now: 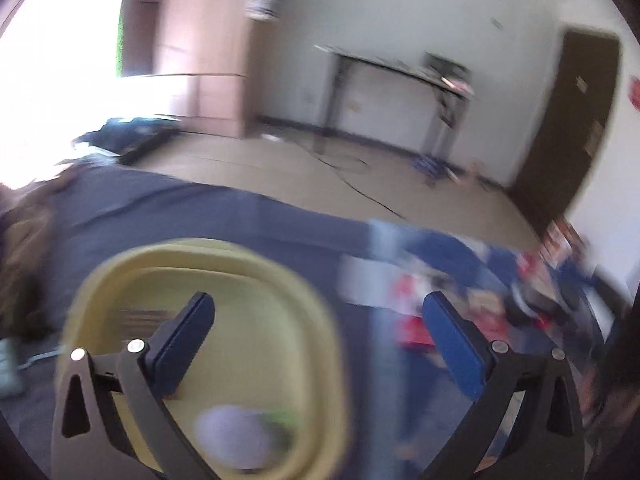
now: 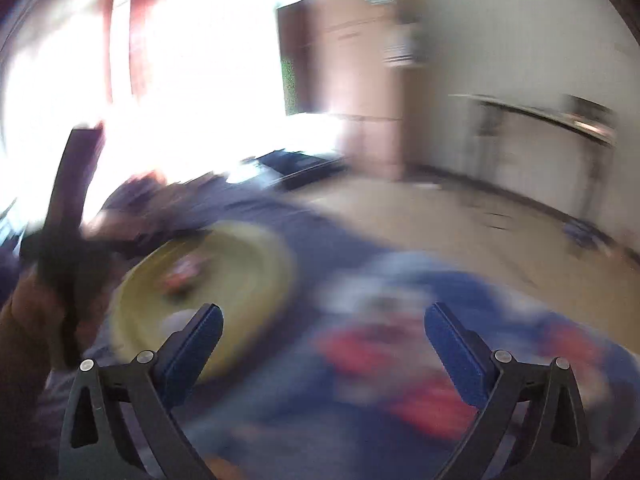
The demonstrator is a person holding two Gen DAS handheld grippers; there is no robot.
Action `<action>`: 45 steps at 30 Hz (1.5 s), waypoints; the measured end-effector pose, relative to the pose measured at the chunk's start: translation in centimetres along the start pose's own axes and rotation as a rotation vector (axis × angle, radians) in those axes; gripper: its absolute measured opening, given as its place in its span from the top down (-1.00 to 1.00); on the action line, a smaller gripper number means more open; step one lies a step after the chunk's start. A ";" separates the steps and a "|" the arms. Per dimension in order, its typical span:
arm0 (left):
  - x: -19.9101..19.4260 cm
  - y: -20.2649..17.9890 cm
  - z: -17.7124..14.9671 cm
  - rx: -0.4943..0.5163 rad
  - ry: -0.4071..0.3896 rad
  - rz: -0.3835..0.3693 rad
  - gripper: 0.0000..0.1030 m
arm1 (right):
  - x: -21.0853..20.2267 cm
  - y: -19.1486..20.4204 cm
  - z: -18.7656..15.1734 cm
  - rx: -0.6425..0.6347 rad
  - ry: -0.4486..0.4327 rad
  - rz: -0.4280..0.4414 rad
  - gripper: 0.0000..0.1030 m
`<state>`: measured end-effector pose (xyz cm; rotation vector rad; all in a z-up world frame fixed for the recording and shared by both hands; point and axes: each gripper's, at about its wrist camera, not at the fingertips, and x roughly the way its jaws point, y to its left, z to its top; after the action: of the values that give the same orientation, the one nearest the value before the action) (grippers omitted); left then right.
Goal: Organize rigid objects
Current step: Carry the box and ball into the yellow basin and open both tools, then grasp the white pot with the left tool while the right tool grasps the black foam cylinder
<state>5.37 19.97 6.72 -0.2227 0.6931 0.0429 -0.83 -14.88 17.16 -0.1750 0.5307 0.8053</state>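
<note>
Both views are motion-blurred. A yellow basin (image 1: 320, 308) sits on a dark blue cloth (image 1: 260, 216) and shows in the right wrist view (image 2: 256, 264) too. A pale round object (image 1: 232, 436) lies in it; in the right wrist view a small red item (image 2: 182, 274) lies inside. My left gripper (image 1: 318, 308) is open and empty, its left finger over the basin. A blurred pile of red, white and blue objects (image 1: 460, 300) lies right of the basin. My right gripper (image 2: 324, 320) is open and empty above that pile (image 2: 400, 360).
A dark handle held by a hand (image 2: 68, 240) rises at the left of the right wrist view. A desk (image 1: 400, 68) stands against the far wall, a wooden cabinet (image 1: 200, 60) at the back left, a dark door (image 1: 568, 128) on the right.
</note>
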 end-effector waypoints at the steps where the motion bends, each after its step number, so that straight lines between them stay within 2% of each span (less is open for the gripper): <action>1: 0.9 -1.3 -0.1 0.017 0.006 -0.008 -1.00 | -2.1 -2.6 -0.2 0.037 -0.024 -0.085 -0.99; 2: 2.1 -3.1 -0.3 0.038 -0.001 0.008 -1.00 | -4.0 -5.5 -0.6 0.082 -0.047 -0.189 -0.99; 4: 4.3 -5.6 -0.5 0.086 0.007 -0.002 -1.00 | -7.2 -10.4 -2.2 0.141 -0.047 -0.310 -0.99; 7: 7.8 -8.0 -0.4 0.140 0.091 0.024 -1.00 | -8.6 -13.4 -5.9 0.187 0.006 -0.383 -0.99; 9: 9.4 -9.4 -0.5 0.175 0.125 0.043 -1.00 | -8.5 -14.3 -7.9 0.236 0.038 -0.371 -0.99; 12: 10.1 -10.5 -0.4 0.205 0.121 0.037 -1.00 | -8.0 -14.6 -9.4 0.267 0.070 -0.351 -0.99; 15: 10.3 -10.2 -0.3 0.188 0.110 0.036 -1.00 | -8.1 -14.9 -9.3 0.242 0.081 -0.369 -0.99; 19: 11.1 -9.4 -0.3 0.140 0.083 0.029 -1.00 | -6.8 -15.6 -7.3 0.247 0.068 -0.360 -0.99; 23: 13.1 -8.7 -0.7 0.076 0.164 -0.012 -1.00 | -1.0 -18.2 -8.5 0.222 0.076 -0.336 -0.99; 24: 13.3 -8.9 -0.8 0.073 0.179 -0.031 -1.00 | -0.6 -18.2 -8.6 0.214 0.081 -0.326 -0.99; 27: 13.2 -9.3 -0.9 0.092 0.151 -0.031 -1.00 | 1.4 -18.7 -9.4 0.192 0.087 -0.324 -0.99; 30: 14.0 -9.1 -0.7 0.076 0.169 -0.022 -0.98 | 3.0 -19.4 -9.7 0.179 0.090 -0.331 -0.99; 32: 14.5 -8.6 -0.6 0.042 0.187 -0.029 -0.76 | 3.4 -19.6 -9.8 0.188 0.076 -0.337 -0.92; 33: 14.7 -8.4 -0.6 0.029 0.196 -0.044 -0.34 | 3.8 -19.9 -10.0 0.194 0.073 -0.343 -0.88; 34: 15.0 -8.3 -0.6 0.016 0.213 -0.077 -0.12 | 3.9 -20.2 -10.0 0.203 0.072 -0.357 -0.73; 35: 15.0 -8.1 -0.5 0.004 0.212 -0.080 -0.12 | 4.5 -20.7 -10.2 0.209 0.072 -0.351 -0.50; 37: 14.8 -8.3 -0.5 0.003 0.201 -0.079 -0.10 | 5.0 -21.0 -10.4 0.216 0.076 -0.327 -0.33; 40: 13.9 -8.8 -0.7 0.040 0.174 -0.079 -0.08 | 5.2 -20.9 -10.4 0.206 0.052 -0.333 -0.32; 45: 10.2 -8.8 -0.5 0.053 0.114 -0.122 -0.08 | 4.2 -20.9 -10.5 0.187 -0.023 -0.342 -0.32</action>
<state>13.89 10.93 1.55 -0.2175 0.7921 -0.1059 12.64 -30.15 5.00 -0.0807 0.5333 0.4218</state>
